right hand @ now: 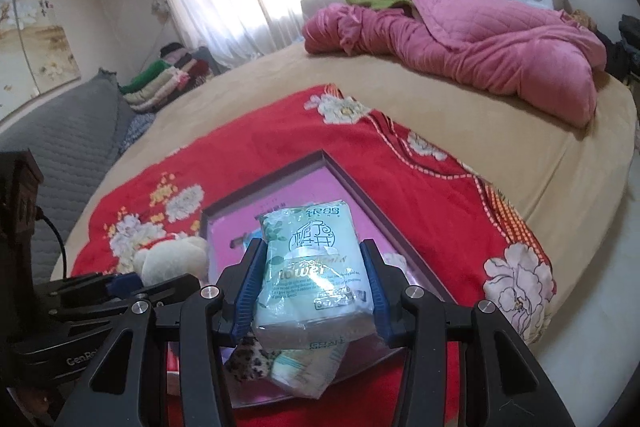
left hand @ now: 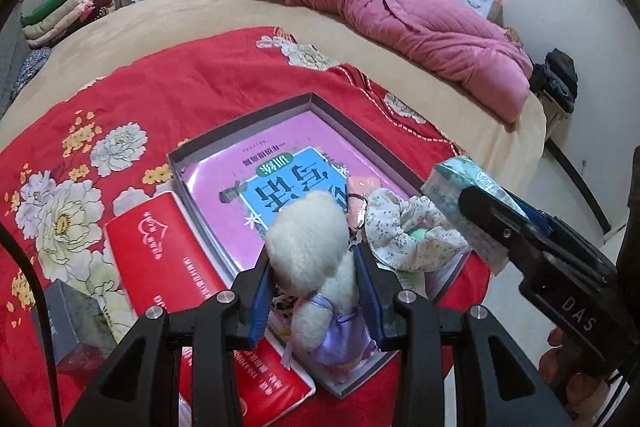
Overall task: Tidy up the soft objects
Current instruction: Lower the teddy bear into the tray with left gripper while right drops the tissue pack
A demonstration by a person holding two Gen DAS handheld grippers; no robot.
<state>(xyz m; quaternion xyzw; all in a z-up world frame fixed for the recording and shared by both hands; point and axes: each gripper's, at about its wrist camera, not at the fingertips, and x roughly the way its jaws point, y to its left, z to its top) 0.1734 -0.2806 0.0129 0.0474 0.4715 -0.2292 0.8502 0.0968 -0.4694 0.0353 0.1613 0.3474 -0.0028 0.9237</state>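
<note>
Plush bear pinched in left gripper, tissue pack clamped in right gripper; both should be lowered into the open box just ahead before grip is released.

The plush bear is cream, fuzzy pile with a satiny lilac cloth dress. The tissue pack wears thin, glossy, crinkled plastic film. The shallow box looks like matt card, holding a smooth, shiny paper book cover. The red blanket is soft, napped cloth. Beside the bear, the floral scrunchie seems thin cotton.
</note>
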